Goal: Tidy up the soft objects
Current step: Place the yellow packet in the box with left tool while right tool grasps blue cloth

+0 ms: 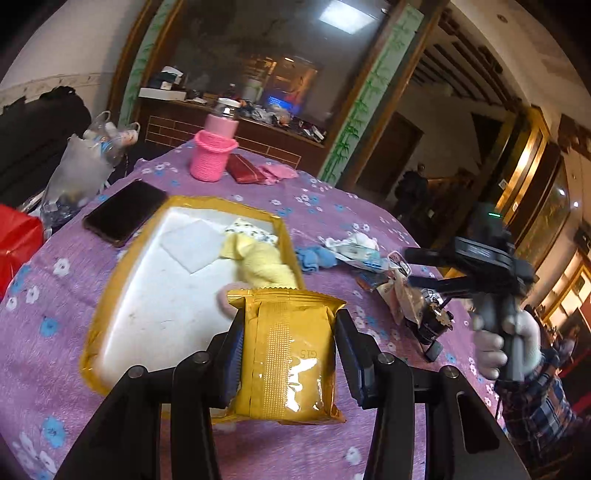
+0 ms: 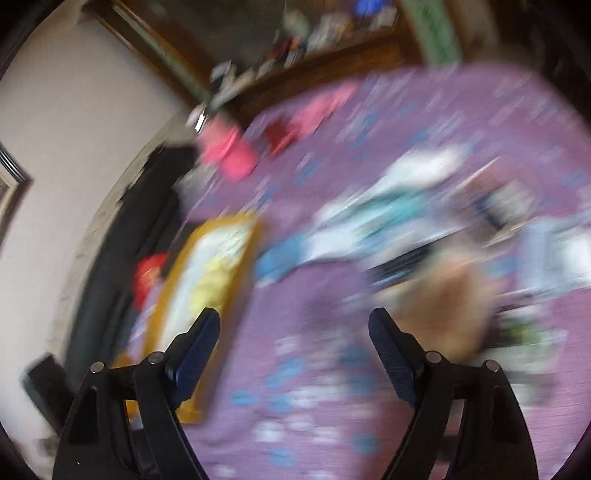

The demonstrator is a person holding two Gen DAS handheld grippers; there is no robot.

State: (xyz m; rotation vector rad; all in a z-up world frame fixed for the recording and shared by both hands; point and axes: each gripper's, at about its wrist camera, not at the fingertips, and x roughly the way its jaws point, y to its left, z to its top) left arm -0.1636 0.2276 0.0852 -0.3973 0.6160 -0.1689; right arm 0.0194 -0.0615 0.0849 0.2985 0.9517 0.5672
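Gold packet [image 1: 288, 354] pinched in our left gripper [image 1: 290, 352], tray [image 1: 110, 314] at ten o'clock, our right gripper [image 2: 293, 354] spread wide, holding nothing.

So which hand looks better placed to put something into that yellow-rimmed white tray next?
The left gripper: it is shut on the gold foil packet just before the yellow-rimmed white tray. The right gripper is open and empty.

Upper frame: dark wooden sideboard [image 1: 236, 129] against large gilt-framed mirror [image 1: 258, 55]; white wall [image 1: 66, 48] at left; ceiling light panel [image 1: 341, 16] reflected.
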